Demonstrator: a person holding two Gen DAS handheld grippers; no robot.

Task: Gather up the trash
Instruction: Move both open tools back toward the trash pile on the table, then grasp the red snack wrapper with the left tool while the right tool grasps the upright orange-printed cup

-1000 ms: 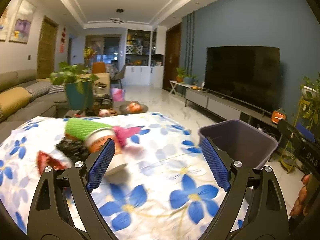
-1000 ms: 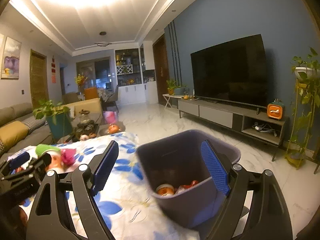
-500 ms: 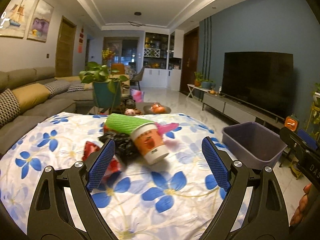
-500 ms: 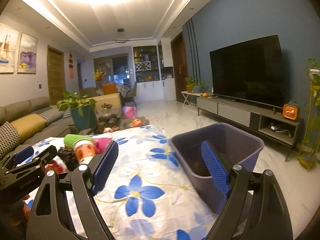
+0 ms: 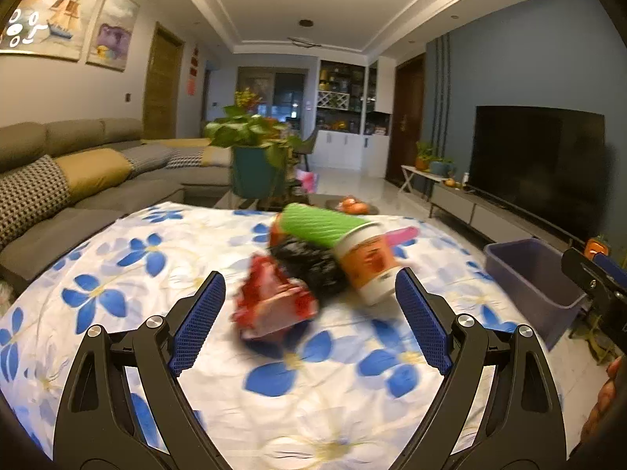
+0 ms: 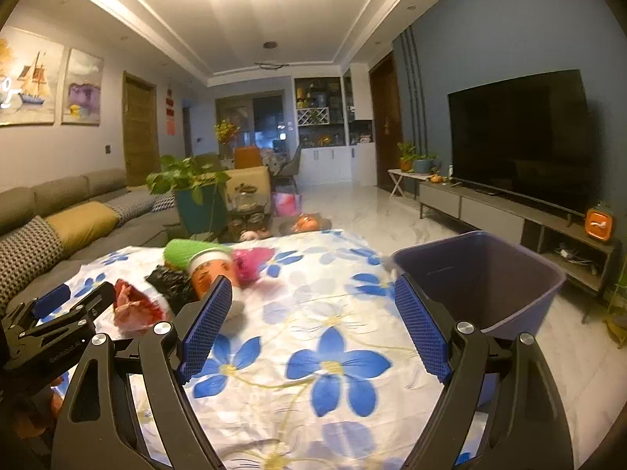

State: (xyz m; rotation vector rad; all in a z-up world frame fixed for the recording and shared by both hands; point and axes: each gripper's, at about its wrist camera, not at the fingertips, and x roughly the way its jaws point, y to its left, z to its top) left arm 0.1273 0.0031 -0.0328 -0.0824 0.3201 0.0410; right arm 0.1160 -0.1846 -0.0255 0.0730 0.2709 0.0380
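A pile of trash lies on the flowered tablecloth (image 5: 117, 258): a red crumpled wrapper (image 5: 274, 305), a black bag (image 5: 309, 262), an orange-and-white paper cup (image 5: 368, 266) on its side, a green ribbed sleeve (image 5: 321, 227) and a pink scrap (image 5: 399, 233). My left gripper (image 5: 309, 325) is open and empty, just short of the red wrapper. My right gripper (image 6: 313, 329) is open and empty over the cloth. A purple bin (image 6: 482, 278) stands off the table's right edge; it also shows in the left wrist view (image 5: 533, 274). The pile shows in the right wrist view, with the cup (image 6: 207, 270) and wrapper (image 6: 133, 305).
A grey sofa (image 5: 58, 180) with cushions runs along the left. A potted plant in a teal pot (image 5: 254, 164) and a fruit plate (image 5: 352, 205) stand beyond the table. A TV (image 6: 517, 137) on a low console lines the right wall. The left gripper shows at the left in the right wrist view (image 6: 58, 321).
My left gripper has swung left from the bin side toward the trash pile, now centred on the red wrapper. My right gripper has pulled away from the bin and turned left over the table.
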